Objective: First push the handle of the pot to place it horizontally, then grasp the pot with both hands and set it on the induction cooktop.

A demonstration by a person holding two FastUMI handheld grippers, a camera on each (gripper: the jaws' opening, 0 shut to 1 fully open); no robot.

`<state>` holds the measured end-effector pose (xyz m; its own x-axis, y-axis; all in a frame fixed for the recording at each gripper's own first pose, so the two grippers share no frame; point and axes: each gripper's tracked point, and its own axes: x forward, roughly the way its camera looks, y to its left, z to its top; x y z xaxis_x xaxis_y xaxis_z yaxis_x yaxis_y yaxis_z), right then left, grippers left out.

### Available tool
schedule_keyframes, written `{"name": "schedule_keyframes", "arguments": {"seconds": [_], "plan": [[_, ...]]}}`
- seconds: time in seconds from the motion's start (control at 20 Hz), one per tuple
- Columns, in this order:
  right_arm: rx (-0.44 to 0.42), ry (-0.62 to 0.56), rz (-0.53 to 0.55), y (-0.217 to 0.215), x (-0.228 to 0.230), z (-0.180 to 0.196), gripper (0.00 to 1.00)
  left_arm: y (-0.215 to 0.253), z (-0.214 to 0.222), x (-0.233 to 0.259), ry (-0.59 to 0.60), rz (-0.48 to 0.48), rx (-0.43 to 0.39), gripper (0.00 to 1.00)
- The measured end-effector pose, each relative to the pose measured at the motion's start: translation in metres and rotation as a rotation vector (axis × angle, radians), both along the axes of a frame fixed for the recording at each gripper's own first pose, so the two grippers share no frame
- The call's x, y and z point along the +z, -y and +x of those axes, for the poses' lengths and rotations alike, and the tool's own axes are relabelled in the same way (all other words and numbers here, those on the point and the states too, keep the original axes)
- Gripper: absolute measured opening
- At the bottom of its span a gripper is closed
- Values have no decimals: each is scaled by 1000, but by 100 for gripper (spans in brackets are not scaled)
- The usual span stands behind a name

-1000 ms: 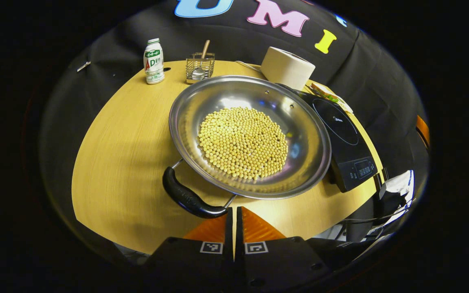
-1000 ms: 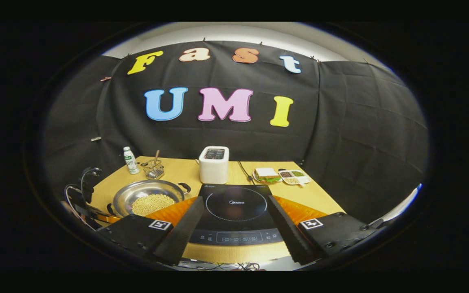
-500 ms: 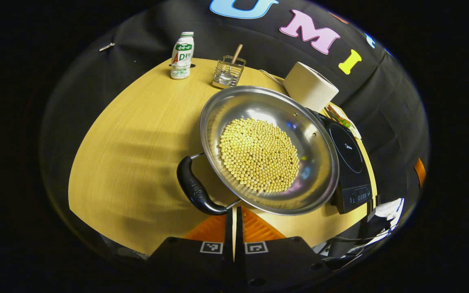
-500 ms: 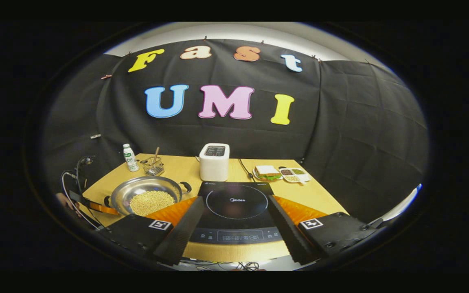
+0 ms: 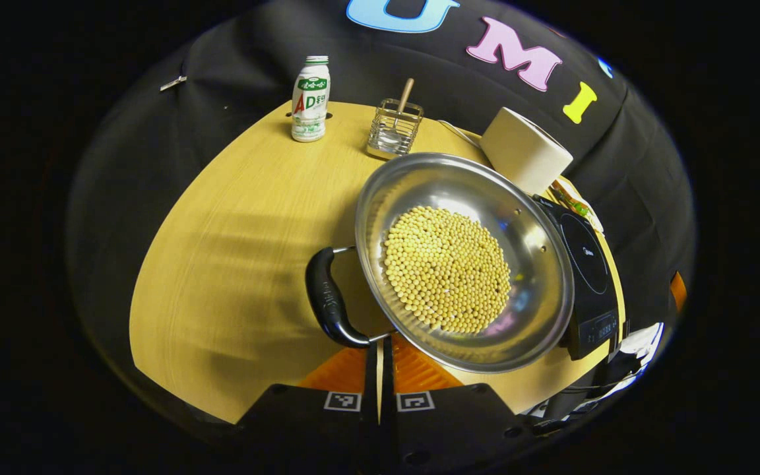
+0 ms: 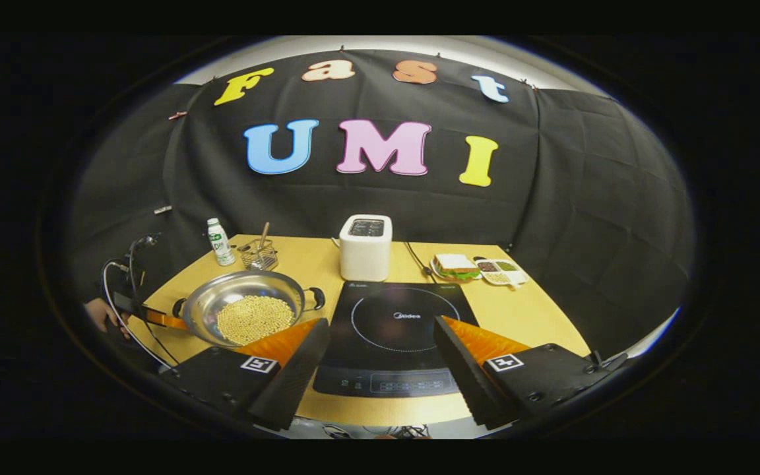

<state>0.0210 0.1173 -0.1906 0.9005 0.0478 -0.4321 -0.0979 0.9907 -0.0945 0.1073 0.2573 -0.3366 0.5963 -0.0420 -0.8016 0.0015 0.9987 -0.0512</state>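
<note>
Pot (image 5: 462, 260) of beans sits on the table (image 5: 221, 251) just left of the induction cooktop (image 6: 396, 330), bare tabletop beyond its left | two black handles (image 5: 330, 300), one each side, axis roughly level | left gripper (image 5: 380, 349) clenched, tips beside the near handle | right gripper (image 6: 380, 346) spread wide over the cooktop

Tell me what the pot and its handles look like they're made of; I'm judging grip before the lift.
The pot looks like polished steel: silvery, with mirror-like reflections on its wall. The near handle seems to be glossy black plastic, showing highlights, on thin metal wire mounts. The far handle looks alike, too small to confirm.
</note>
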Motion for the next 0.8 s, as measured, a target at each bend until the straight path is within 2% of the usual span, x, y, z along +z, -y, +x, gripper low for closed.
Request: {"name": "schedule_keyframes", "arguments": {"seconds": [0.35, 0.8], "plan": [[64, -99, 59, -48, -43, 37, 99, -31, 33, 3, 18, 54, -23, 5], [76, -268, 160, -97, -95, 68, 100, -65, 71, 13, 61, 126, -61, 5]]}}
